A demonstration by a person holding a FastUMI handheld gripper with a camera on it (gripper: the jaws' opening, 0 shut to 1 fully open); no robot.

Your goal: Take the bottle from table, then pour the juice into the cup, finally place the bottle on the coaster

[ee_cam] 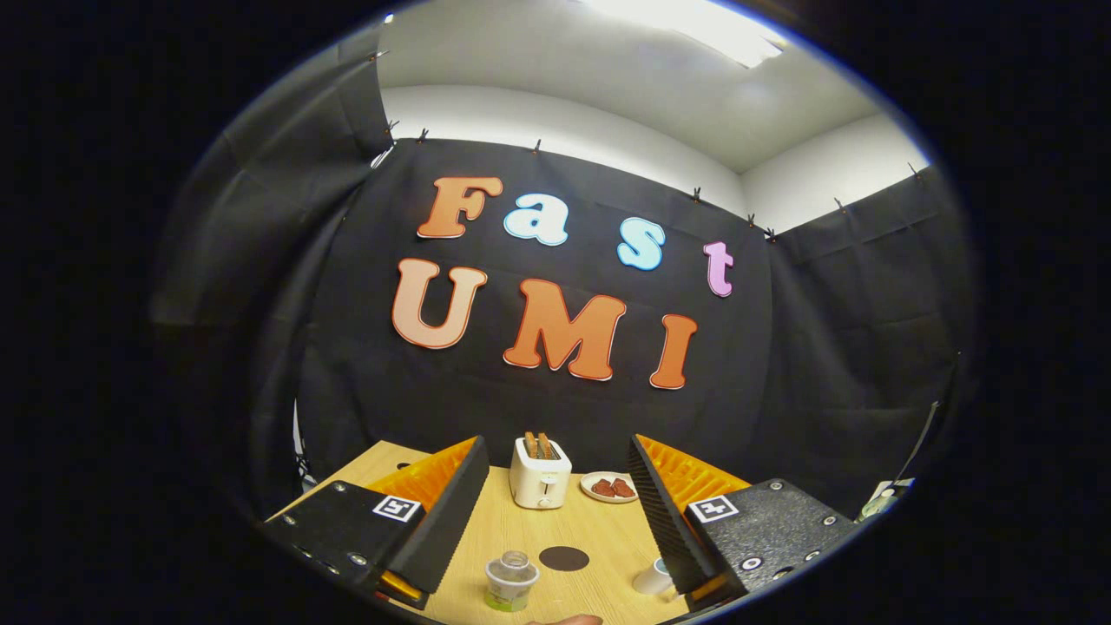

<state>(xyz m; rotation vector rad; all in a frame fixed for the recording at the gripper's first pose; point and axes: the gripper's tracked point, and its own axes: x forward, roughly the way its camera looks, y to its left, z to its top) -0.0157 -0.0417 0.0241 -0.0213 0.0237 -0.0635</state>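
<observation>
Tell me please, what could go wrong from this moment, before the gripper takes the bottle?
1. The bottle stands low between the open fingers of the gripper, not yet held. It looks uncapped, so a careless approach might tip it and spill juice on the table.
2. The cup sits close beside one finger; a sideways move may knock it.
3. The coaster lies near the bottle, so a bump could shift it.

Staged recording booth, black cloth walls (833, 347), wooden table (599, 529), toaster (539, 473)
</observation>
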